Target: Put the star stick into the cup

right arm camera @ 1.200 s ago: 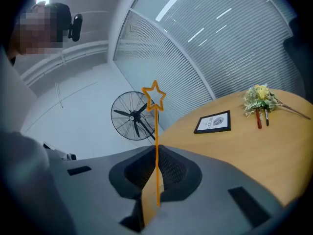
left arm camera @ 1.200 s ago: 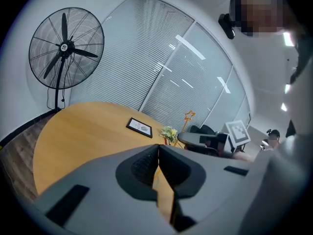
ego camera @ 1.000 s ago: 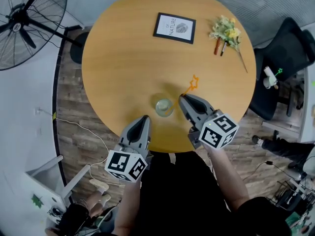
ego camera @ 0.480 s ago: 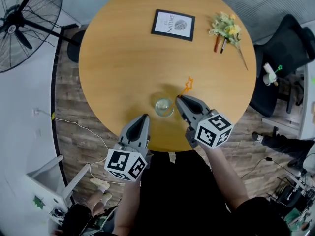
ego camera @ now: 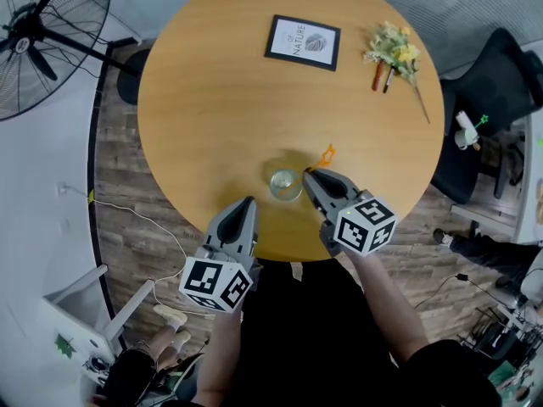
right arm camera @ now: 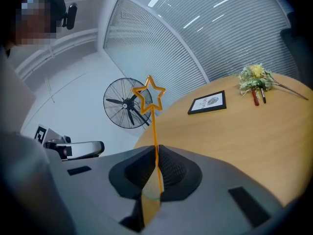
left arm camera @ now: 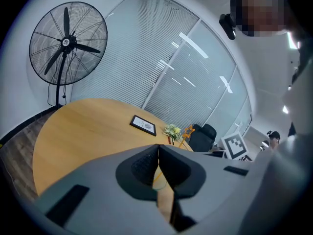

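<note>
One star stick, in right hand-held gripper

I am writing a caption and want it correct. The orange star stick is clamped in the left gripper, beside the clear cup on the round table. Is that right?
Not quite. The star stick is clamped in the right gripper, not the left; the right gripper view shows its jaws shut on the stem. It is beside the clear cup on the round table.
</note>
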`<state>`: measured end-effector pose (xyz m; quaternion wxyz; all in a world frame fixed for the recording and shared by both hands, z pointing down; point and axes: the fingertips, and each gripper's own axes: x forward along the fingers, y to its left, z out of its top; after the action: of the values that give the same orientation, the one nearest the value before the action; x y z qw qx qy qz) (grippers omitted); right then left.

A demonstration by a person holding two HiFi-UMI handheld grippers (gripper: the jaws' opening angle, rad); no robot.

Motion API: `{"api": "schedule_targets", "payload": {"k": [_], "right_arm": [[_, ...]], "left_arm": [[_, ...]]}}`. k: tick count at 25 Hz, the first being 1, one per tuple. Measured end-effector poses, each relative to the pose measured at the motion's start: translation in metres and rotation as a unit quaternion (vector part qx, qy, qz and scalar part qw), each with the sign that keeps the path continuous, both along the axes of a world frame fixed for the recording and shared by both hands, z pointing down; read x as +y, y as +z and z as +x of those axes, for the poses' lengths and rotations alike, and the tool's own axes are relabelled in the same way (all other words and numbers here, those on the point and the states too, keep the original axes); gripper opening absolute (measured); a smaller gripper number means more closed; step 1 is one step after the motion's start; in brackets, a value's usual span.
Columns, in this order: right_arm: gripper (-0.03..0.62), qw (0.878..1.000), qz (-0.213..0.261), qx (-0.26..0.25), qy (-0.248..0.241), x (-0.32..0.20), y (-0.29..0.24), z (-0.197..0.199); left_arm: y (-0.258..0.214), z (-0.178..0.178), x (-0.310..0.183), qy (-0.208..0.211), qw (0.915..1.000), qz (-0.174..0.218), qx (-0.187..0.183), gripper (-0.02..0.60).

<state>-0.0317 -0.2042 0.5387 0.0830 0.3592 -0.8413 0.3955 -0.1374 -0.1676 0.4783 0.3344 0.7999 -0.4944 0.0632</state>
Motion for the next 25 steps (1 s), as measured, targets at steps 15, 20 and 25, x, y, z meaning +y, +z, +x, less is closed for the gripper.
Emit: {"api": "schedule_targets", "payload": {"k": [15, 20, 25], "right_arm": [[0.029, 1.000, -0.022, 0.012, -0.006, 0.010, 0.020, 0.002], [0.029, 0.999, -0.027, 0.018, -0.010, 0.012, 0.025, 0.002], [0.031, 0.999, -0.033, 0.022, -0.015, 0.013, 0.031, 0.003]], "left_arm": [[0.000, 0.006, 0.004, 0.001, 1.0000, -0.001, 0.002, 0.000], [0.000, 0.008, 0.004, 0.002, 1.0000, 0.001, 0.003, 0.000], [0.000, 0.010, 0.003, 0.003, 1.0000, 0.002, 0.003, 0.000]]}}
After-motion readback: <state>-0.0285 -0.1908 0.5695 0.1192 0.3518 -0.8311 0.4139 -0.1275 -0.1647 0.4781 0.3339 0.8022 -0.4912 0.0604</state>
